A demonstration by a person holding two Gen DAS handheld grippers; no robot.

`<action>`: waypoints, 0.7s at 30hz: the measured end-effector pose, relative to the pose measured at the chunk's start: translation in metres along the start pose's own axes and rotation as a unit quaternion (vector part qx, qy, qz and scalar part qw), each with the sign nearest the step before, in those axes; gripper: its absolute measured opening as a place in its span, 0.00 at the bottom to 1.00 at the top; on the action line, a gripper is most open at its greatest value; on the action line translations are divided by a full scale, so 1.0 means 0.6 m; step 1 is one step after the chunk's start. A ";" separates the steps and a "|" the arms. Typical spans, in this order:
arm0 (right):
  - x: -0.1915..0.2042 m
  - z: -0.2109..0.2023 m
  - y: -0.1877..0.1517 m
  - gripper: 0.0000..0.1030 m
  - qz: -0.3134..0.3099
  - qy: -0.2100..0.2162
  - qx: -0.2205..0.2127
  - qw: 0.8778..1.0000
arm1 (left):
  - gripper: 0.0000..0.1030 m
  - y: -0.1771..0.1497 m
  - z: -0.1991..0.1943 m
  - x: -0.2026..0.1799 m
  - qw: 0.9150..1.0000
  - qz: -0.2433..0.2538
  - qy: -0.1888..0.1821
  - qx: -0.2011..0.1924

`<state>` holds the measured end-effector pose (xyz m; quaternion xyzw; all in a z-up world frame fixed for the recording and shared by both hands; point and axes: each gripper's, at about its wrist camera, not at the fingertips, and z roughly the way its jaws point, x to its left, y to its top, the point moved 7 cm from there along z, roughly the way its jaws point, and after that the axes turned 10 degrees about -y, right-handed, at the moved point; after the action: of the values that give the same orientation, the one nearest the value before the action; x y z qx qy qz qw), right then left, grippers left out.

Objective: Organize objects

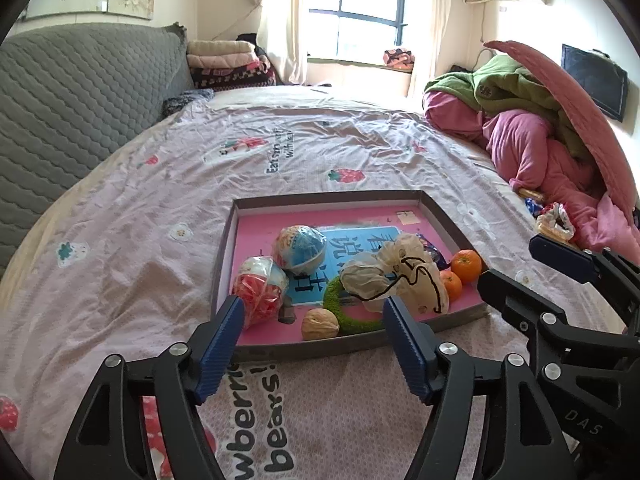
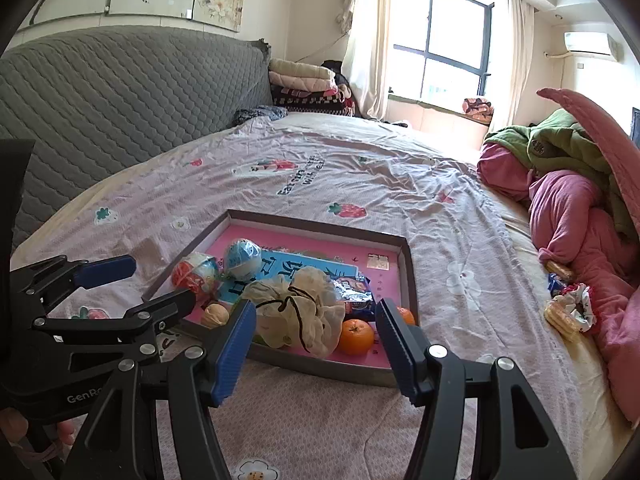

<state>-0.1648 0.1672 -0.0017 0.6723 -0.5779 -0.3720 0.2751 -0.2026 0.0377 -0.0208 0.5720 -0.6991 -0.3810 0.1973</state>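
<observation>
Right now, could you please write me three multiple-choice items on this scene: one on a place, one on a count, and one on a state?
1. Where is the walnut?
A. in the tray's near part, beside the green ring
B. on the bedsheet outside the tray
C. on the grey headboard

2. How many oranges lie in the tray?
A. one
B. two
C. four

3. How do the two grippers stand?
A. both shut on the cloth pouch
B. one holds an orange
C. both open and empty

Answers:
1 A, it lies inside the near rim.
2 B, two oranges sit together.
3 C, the left gripper and the right gripper hold nothing.
</observation>
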 end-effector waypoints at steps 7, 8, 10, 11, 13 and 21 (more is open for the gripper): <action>-0.003 -0.039 0.008 0.68 0.008 0.002 -0.018 1.000 | 0.75 -0.004 -0.037 -0.004 1.000 0.006 0.025 -0.009; -0.003 -0.045 0.010 0.68 0.009 0.003 -0.022 1.000 | 0.75 -0.004 -0.042 -0.004 0.999 0.007 0.030 -0.011; -0.004 -0.052 0.012 0.69 0.011 0.004 -0.026 1.000 | 0.75 -0.006 -0.051 -0.004 0.999 0.008 0.035 -0.012; -0.003 -0.057 0.013 0.69 0.011 0.005 -0.028 1.000 | 0.75 -0.006 -0.055 -0.004 0.999 0.007 0.035 -0.013; -0.003 -0.065 0.014 0.71 0.013 0.007 -0.032 0.999 | 0.75 -0.007 -0.065 -0.003 0.999 0.004 0.036 -0.016; -0.005 -0.095 0.011 0.76 0.017 0.018 -0.053 0.998 | 0.75 -0.028 -0.082 -0.001 0.999 -0.011 0.037 -0.019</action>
<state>-0.1219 0.1653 0.0365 0.6534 -0.5637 -0.3855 0.3266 -0.1567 0.0225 -0.0022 0.5890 -0.6779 -0.3752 0.2296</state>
